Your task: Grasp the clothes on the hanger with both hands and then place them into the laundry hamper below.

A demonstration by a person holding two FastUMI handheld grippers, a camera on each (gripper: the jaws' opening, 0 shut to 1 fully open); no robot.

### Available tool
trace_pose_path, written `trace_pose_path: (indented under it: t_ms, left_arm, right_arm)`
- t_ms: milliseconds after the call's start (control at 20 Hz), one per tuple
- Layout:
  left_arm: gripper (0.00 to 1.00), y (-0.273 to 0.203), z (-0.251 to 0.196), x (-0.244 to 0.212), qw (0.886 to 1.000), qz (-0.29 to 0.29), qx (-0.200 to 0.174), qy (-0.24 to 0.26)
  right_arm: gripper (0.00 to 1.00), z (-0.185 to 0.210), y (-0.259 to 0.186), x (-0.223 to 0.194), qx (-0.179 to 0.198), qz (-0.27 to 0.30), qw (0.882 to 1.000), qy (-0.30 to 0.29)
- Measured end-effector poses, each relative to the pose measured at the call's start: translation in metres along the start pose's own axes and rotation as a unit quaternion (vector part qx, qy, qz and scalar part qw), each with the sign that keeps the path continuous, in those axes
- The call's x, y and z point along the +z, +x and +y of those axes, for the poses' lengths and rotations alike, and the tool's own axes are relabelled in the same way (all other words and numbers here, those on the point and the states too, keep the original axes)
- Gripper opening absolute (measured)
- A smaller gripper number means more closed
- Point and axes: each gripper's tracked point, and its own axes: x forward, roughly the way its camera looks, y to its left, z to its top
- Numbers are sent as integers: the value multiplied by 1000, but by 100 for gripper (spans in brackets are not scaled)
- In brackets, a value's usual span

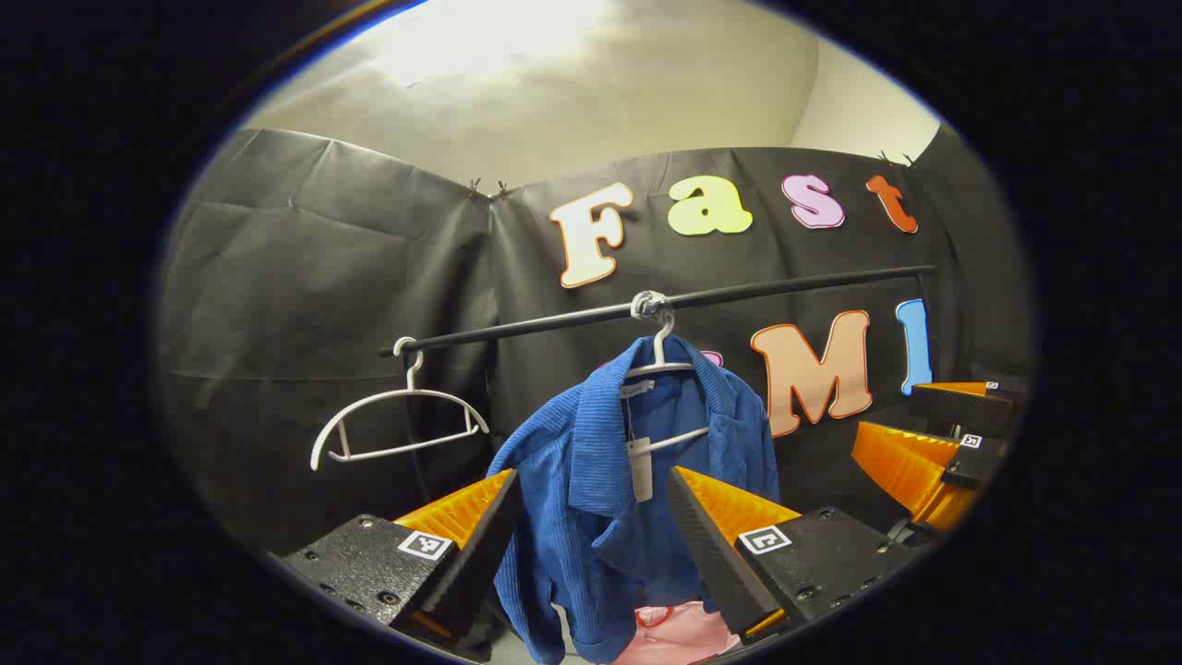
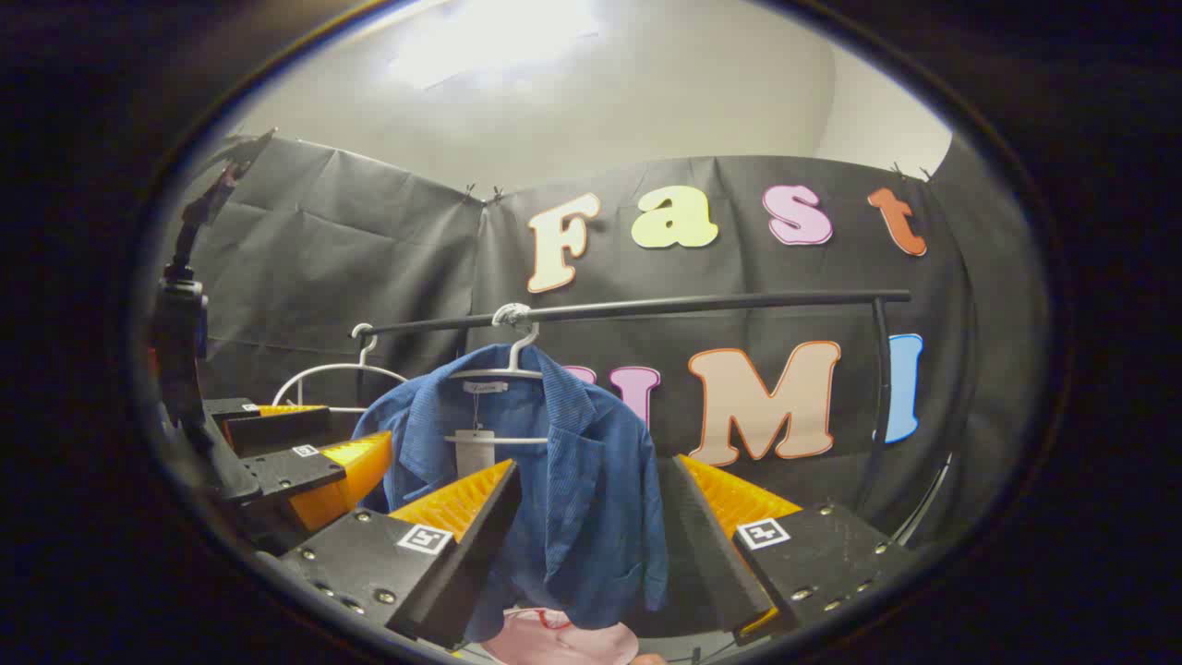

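A blue jacket [image 1: 609, 489] [image 2: 572, 489] hangs on a white hanger [image 1: 660, 369] [image 2: 506, 369] from a black rail [image 1: 739, 296] [image 2: 693, 303]. My left gripper [image 1: 591, 485] stands open in front of the jacket, its fingers wide apart and not touching the cloth. In the right gripper view my right gripper [image 2: 596, 476] is open too, short of the jacket's front. The right gripper [image 1: 933, 434] also shows at the right of the left gripper view. The left gripper [image 2: 305, 457] shows at the left of the right gripper view. Below the jacket a pink hamper [image 1: 674, 633] [image 2: 559, 637] peeks out.
An empty white hanger [image 1: 397, 420] [image 2: 332, 374] hangs at the rail's left end. The rail's black upright post [image 2: 882, 388] stands at the right. Black cloth walls close in the back and sides.
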Motion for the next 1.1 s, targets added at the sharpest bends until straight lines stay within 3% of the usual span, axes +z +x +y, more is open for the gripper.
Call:
trace_pose_path:
  t_ms: [450, 850, 1100]
  left_arm:
    - [95, 21, -16, -41, 998, 56, -27, -13]
    - [97, 52, -16, -101, 991, 132, 25, -26]
    - [96, 78, -2, -127, 984, 152, 86, -31]
  right_arm:
    - [94, -5, 9, -1, -19, -1, 1000, -12]
    - [96, -22, 10, -6, -45, 6, 999, -25]
    - [96, -28, 12, -8, -51, 12, 998, -25]
